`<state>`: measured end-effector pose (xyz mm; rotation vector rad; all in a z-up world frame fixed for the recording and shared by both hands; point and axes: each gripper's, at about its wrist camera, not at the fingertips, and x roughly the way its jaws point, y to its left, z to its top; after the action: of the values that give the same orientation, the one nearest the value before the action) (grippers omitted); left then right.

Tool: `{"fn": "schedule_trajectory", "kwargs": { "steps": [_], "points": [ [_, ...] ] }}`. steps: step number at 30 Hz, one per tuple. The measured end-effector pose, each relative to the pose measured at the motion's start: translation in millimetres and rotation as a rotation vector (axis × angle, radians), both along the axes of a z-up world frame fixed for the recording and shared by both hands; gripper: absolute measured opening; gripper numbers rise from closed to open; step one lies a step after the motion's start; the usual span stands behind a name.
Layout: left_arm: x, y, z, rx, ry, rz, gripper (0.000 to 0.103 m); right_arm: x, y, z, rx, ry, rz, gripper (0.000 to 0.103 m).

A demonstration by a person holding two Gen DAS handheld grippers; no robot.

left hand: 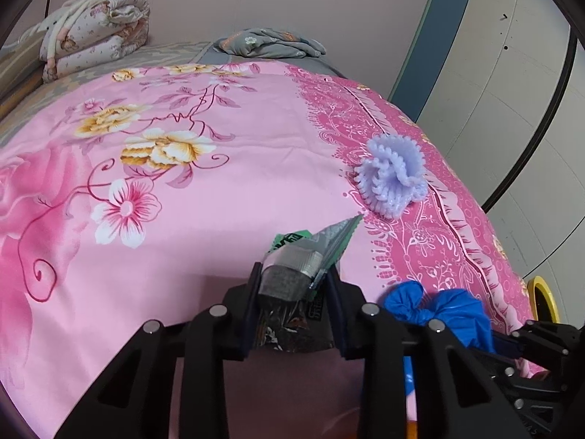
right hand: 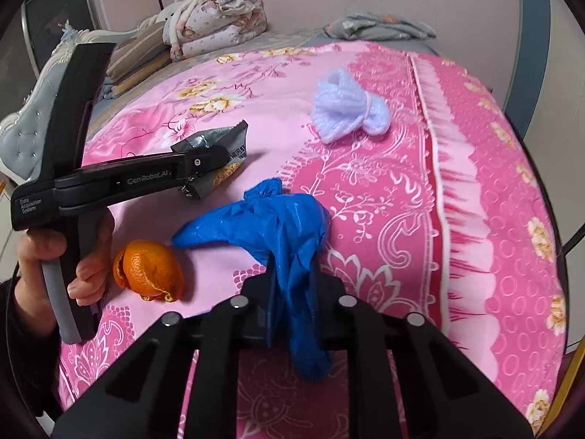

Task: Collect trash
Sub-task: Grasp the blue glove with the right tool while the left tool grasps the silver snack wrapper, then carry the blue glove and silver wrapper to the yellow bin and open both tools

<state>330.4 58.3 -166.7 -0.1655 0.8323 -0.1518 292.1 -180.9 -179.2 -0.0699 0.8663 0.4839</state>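
On the pink floral bedspread (right hand: 365, 190) both grippers were clamped on trash. The left gripper (left hand: 294, 281) pinched a silver and green snack wrapper (left hand: 310, 252), which stuck out beyond its fingertips over the sheet; in the right wrist view a hand (right hand: 55, 263) held that tool by its handle. The right gripper (right hand: 292, 274) was closed on a crumpled blue glove (right hand: 278, 219), whose bulk lay on the sheet ahead of the fingers while one end hung down between them. An orange peel (right hand: 150, 270) lay loose just left of the glove. A lilac scrubber (right hand: 347, 109) sat farther up the bed, apart from both. Folded quilts (right hand: 215, 18) rested near the wall.
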Motion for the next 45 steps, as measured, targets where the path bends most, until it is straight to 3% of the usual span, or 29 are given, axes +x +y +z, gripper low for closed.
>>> {"fn": "schedule_trajectory", "kwargs": {
  "steps": [9,15,22,37,45],
  "points": [
    [-14,-8,30,0.027,-0.047,0.029,0.029,-33,-29,32,0.017,-0.078,-0.045,0.011],
    [-35,-28,68,0.041,-0.118,0.02,0.029,-69,-68,72,0.063,-0.165,-0.102,0.011],
    [-69,-71,123,0.058,-0.229,-0.025,0.029,-115,-111,119,0.101,-0.289,-0.177,0.011],
    [-136,-191,236,0.006,-0.461,-0.166,0.029,-203,-228,217,0.173,-0.605,-0.443,0.011],
    [-151,-251,261,-0.03,-0.514,-0.248,0.029,-240,-298,246,0.207,-0.704,-0.623,0.011]
  ]
}}
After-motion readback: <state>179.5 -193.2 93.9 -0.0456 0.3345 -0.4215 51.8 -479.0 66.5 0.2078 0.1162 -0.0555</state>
